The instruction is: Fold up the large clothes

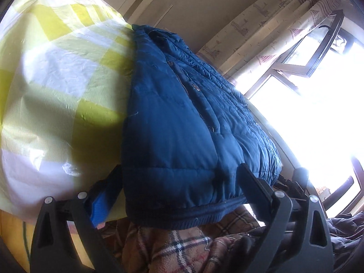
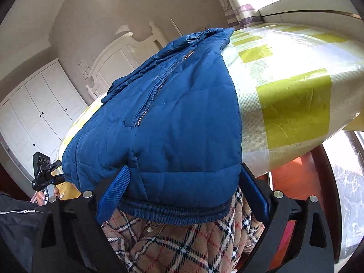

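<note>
Blue jacket (image 1: 182,118) running long toward 12 o'clock; hem between both wide-spread claws, left claw (image 1: 179,182), right claw (image 2: 184,182), equally near.

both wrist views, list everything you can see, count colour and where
jacket: one, blue quilted, zip up the front, lying on the table with its ribbed hem hanging over the near edge
tablecloth: one, yellow-green and white check, covering the table under the jacket
curtain: one, cream with a printed pattern, beside the window
window: one, dark frame, bright, behind the table
wardrobe: one, white doors, far wall
plaid clothing: brown check, on the person, below the hem
left gripper: black, jaws apart either side of the hem
right gripper: black with blue pads, jaws apart astride the hem
</note>
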{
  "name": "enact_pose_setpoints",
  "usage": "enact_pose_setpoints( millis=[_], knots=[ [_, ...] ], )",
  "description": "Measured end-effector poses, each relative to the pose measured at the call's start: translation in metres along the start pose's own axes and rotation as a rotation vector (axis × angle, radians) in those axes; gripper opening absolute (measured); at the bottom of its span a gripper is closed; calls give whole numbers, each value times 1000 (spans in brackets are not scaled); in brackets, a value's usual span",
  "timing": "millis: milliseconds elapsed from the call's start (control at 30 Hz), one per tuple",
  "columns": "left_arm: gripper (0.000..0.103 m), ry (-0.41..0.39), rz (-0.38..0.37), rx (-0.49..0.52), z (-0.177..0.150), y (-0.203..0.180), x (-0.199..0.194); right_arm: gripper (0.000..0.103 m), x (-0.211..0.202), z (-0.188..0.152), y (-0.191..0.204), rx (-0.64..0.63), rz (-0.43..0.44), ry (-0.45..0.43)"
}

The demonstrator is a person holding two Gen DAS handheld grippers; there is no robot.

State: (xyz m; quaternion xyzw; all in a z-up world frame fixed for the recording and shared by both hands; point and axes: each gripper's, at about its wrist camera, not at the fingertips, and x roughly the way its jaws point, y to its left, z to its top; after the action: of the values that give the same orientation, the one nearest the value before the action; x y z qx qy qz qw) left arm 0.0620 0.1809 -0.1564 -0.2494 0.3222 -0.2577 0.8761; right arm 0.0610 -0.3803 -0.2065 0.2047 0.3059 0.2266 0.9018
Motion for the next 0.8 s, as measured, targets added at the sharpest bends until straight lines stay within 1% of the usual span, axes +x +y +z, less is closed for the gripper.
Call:
enact_pose_setpoints(
  millis=[33,67,100,133,167,233,267,333,400,500,533,567,633,667,700,733,767,800],
  knots=[
    [85,6,-19,-6,0,0,1,80,0,-1,1,-10,10,1],
    [75,12,-18,-6,0,0,1,68,0,-1,3,-21,31,7],
    [64,17,-18,6,-1,-2,0,61,-4,-2,5,-30,58,8],
    [51,27,-36,26,-2,-6,-1,49,-10,-4,8,-36,73,2],
    [45,25,-37,50,-2,-11,-5,43,-16,-5,10,-39,92,-2],
    [39,25,-32,89,-1,-18,-13,38,-30,-9,12,-33,138,-21],
    [37,25,-32,96,-1,-19,-15,37,-37,-10,13,-27,163,-31],
    [37,24,-46,96,0,-20,-19,37,-45,-10,13,-5,204,-43],
    [39,28,-53,83,2,-17,-17,38,-44,-8,12,14,206,-43],
    [64,26,-47,41,3,-10,-9,47,-25,-4,5,44,130,-8],
    [80,23,-38,20,3,-8,-5,50,-19,-5,1,67,126,-2],
    [83,15,-42,3,3,-7,-2,50,-15,-5,-4,89,136,-10],
    [82,18,-39,-5,4,-7,4,50,-12,-6,-9,112,142,-27],
    [75,29,-30,3,4,-9,6,43,-13,-7,-7,100,132,-36],
    [60,38,-14,24,4,-11,7,36,-16,-8,-1,61,128,-50],
    [46,49,-22,46,3,-15,6,26,-23,-10,9,15,119,-68],
    [35,48,-29,63,3,-18,2,23,-31,-11,18,-24,109,-85],
    [31,47,-32,81,3,-23,-4,22,-40,-12,26,-55,98,-100]
  ],
)
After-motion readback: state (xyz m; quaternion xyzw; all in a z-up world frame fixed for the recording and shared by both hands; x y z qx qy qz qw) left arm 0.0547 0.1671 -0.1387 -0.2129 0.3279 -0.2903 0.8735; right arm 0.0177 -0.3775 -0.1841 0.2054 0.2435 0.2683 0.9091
